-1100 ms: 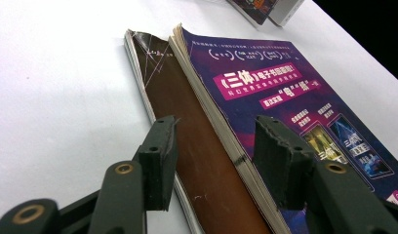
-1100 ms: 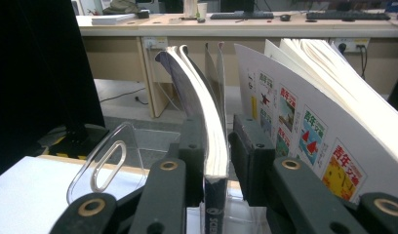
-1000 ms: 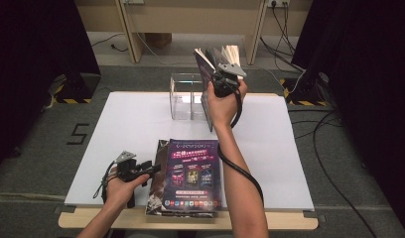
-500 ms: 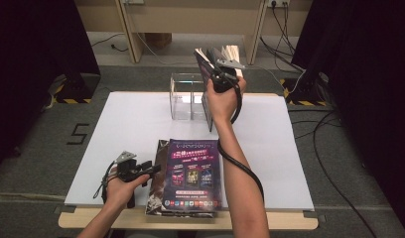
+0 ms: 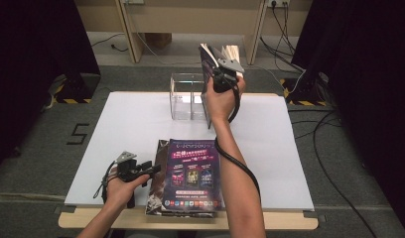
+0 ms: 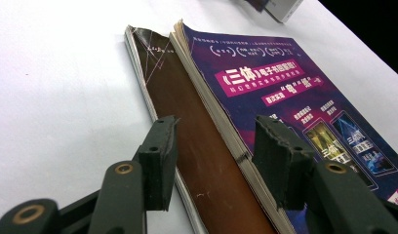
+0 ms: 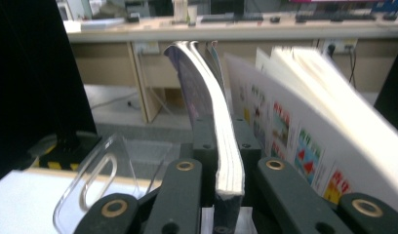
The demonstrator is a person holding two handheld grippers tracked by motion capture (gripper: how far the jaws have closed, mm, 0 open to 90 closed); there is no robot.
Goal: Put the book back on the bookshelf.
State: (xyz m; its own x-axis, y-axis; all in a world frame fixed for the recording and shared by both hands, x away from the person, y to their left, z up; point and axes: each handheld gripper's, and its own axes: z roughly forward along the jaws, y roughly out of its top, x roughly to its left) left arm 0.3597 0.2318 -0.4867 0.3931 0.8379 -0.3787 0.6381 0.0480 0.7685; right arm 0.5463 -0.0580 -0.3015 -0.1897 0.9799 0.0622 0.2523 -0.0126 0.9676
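Table: white tabletop [image 5: 131, 129] on a grey floor, dark curtains at both sides.
Flat magazines: two, stacked at the near edge; the purple magazine [image 5: 193, 173] lies on top of a brown-covered magazine [image 6: 187, 146].
Clear holder: one acrylic box [image 5: 188, 96] at the far side, just left of the raised magazine.
Raised magazine: one [image 7: 221, 141], upright, its pages fanning apart.
Right gripper [image 5: 221, 79]: jaws just closed in, pinching the raised magazine's lower edge.
Left gripper [image 6: 214, 146]: jaws spread, astride the stack's left edge, gripping nothing.

Even overhead light, dark curtains at sides; gripper views soft, bg blurred, slight glare.
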